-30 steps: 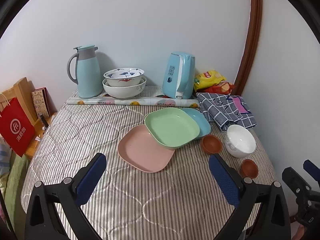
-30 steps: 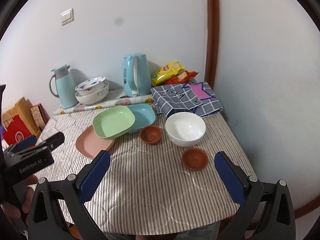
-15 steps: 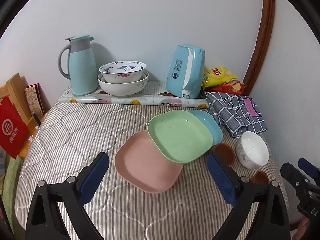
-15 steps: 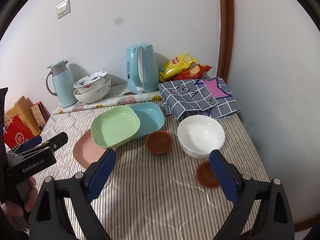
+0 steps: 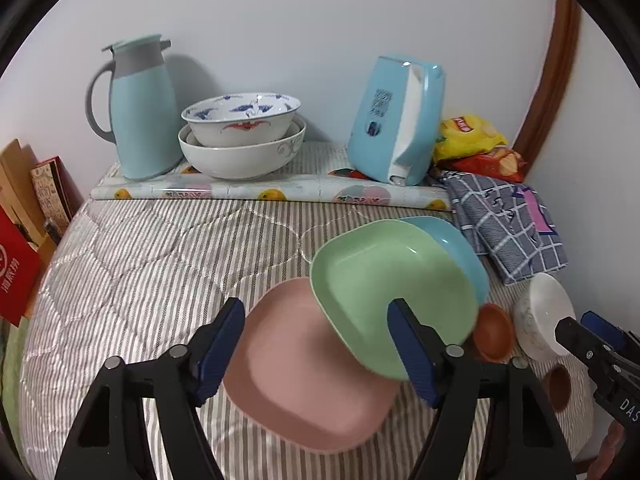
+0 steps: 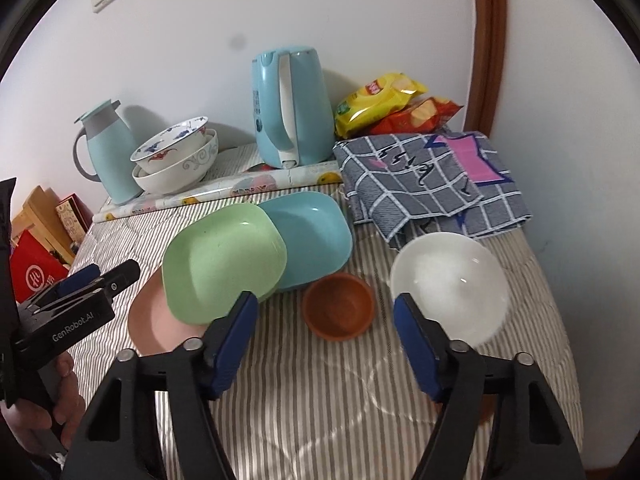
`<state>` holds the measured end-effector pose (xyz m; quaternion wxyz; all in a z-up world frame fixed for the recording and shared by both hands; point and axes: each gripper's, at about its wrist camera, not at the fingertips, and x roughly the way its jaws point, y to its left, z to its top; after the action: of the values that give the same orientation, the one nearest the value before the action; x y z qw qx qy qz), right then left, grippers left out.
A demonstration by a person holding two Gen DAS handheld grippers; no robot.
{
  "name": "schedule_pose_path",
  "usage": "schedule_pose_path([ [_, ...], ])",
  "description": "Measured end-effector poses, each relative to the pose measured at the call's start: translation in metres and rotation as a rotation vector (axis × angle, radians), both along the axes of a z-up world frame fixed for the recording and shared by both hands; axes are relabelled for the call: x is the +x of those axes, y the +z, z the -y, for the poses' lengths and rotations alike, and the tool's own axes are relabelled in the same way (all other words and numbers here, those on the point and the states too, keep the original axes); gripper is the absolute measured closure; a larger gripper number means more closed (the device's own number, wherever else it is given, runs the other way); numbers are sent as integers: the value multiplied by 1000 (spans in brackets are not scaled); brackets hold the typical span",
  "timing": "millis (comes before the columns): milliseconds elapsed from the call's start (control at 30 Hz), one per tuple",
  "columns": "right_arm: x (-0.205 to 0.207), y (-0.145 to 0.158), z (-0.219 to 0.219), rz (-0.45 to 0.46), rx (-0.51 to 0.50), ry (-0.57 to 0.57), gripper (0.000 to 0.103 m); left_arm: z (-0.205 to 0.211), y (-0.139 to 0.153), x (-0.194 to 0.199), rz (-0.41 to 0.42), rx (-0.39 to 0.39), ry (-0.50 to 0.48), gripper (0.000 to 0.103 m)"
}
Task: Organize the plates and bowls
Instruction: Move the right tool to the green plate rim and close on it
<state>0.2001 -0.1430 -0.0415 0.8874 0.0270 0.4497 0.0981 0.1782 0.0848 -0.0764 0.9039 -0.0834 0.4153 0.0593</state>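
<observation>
Three square plates overlap on the striped table: a pink plate (image 5: 304, 364), a green plate (image 5: 384, 280) leaning on it, and a blue plate (image 5: 456, 248) behind. My left gripper (image 5: 316, 348) is open, its jaws wide over the pink plate. A small brown bowl (image 6: 338, 306) and a white bowl (image 6: 448, 284) sit to the right. My right gripper (image 6: 324, 336) is open just in front of the brown bowl. A second brown bowl (image 5: 560, 386) shows at the table's right edge. Two stacked patterned bowls (image 5: 240, 136) stand at the back.
At the back stand a teal thermos jug (image 5: 138, 108), a blue kettle (image 6: 292, 104), snack bags (image 6: 396, 104) and a rolled sheet (image 5: 264, 192). A folded checked cloth (image 6: 432, 184) lies at the back right. Red bags (image 5: 16, 264) sit beside the table's left edge.
Both grippers have moved forward and down toward the table. The left one now sits over the pink plate, the right one close to the brown bowl. Both stay open.
</observation>
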Motion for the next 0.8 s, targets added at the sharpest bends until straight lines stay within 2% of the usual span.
schedule_pose_path([
  [233, 30, -22, -16, -37, 6, 20, 51, -14, -21, 28, -30, -19, -9, 43],
  [600, 55, -50, -28, -107, 35, 33, 52, -16, -45, 67, -43, -43, -43, 45],
  [800, 60, -58, -35, -141, 64, 44, 52, -14, -53, 80, -55, -54, -56, 50],
])
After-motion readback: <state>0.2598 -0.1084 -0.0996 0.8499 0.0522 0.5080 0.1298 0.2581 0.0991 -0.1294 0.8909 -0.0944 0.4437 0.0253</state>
